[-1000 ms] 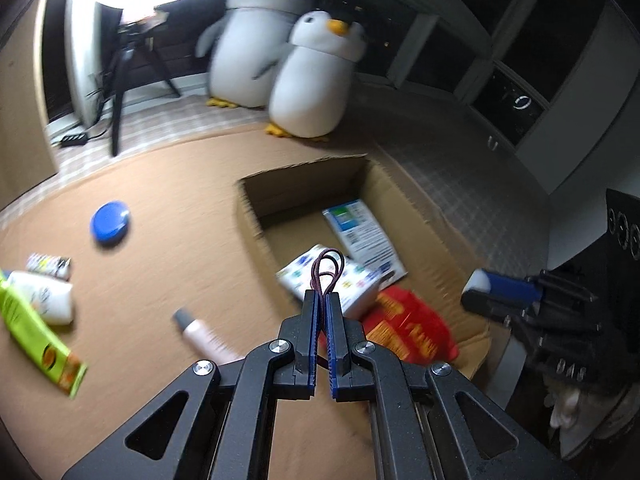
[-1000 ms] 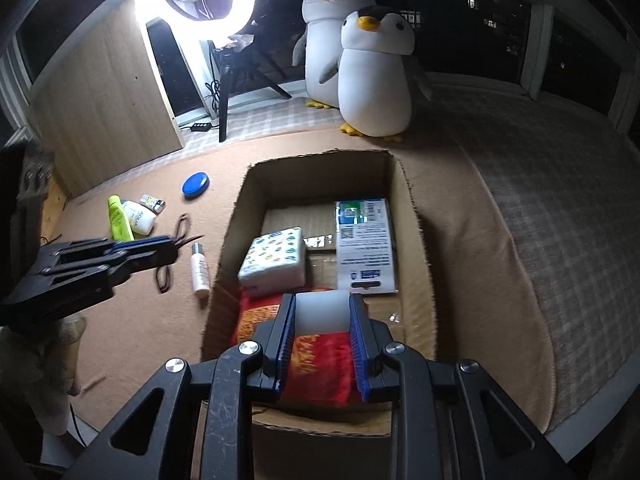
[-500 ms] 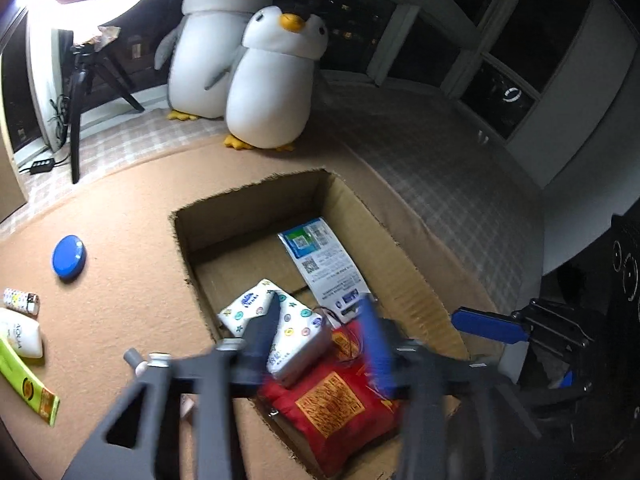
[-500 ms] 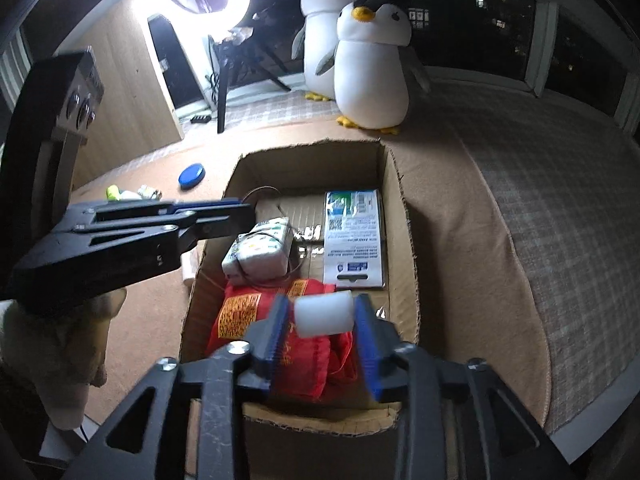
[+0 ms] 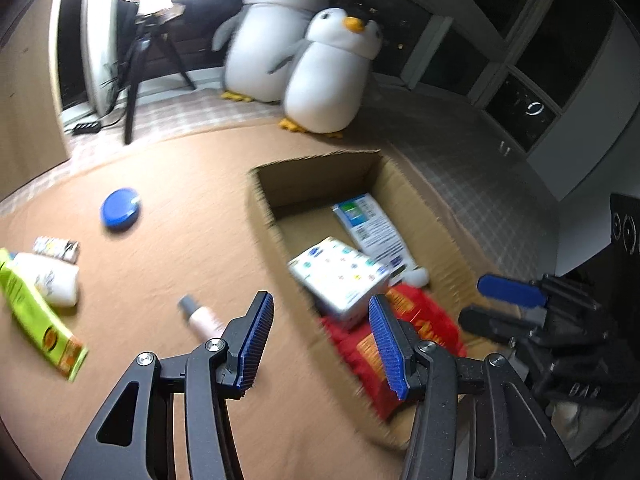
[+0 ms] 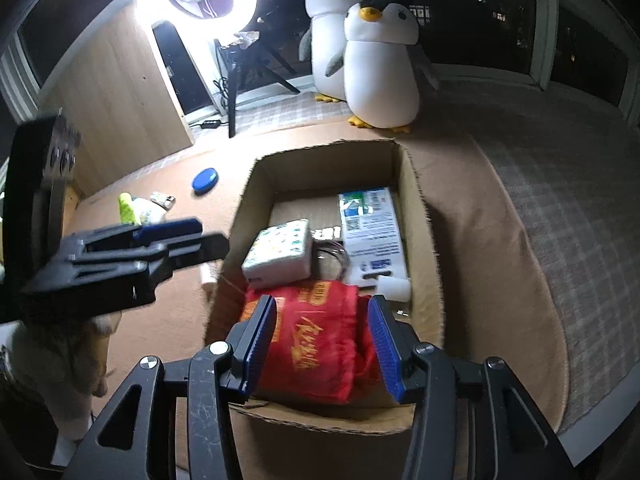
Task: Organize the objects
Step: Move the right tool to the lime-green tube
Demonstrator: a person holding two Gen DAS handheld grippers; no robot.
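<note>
An open cardboard box (image 6: 424, 240) holds a red bag (image 6: 316, 344), a dotted tissue pack (image 6: 280, 252), a blue-and-white flat pack (image 6: 370, 224), a thin wire loop (image 6: 332, 256) and a small white bottle (image 6: 394, 287). My right gripper (image 6: 322, 344) hovers over the red bag; its jaws are opening with nothing between them. Over the box's left wall, my left gripper (image 5: 322, 344) stands open and empty. On the mat to its left lie a pink bottle (image 5: 200, 318), a green tube (image 5: 36, 320), a white bottle (image 5: 48, 276), a small tube (image 5: 56, 247) and a blue disc (image 5: 120, 208).
Two plush penguins (image 6: 380, 68) stand behind the box. A ring light on a tripod (image 6: 236, 80) and a wooden panel (image 6: 116, 92) are at the back left. The brown mat (image 5: 180, 240) lies on a checked carpet (image 6: 560, 200).
The left gripper opened, dropped the wire loop into the box and swung back to the left. The right gripper opened and the white bottle fell into the box.
</note>
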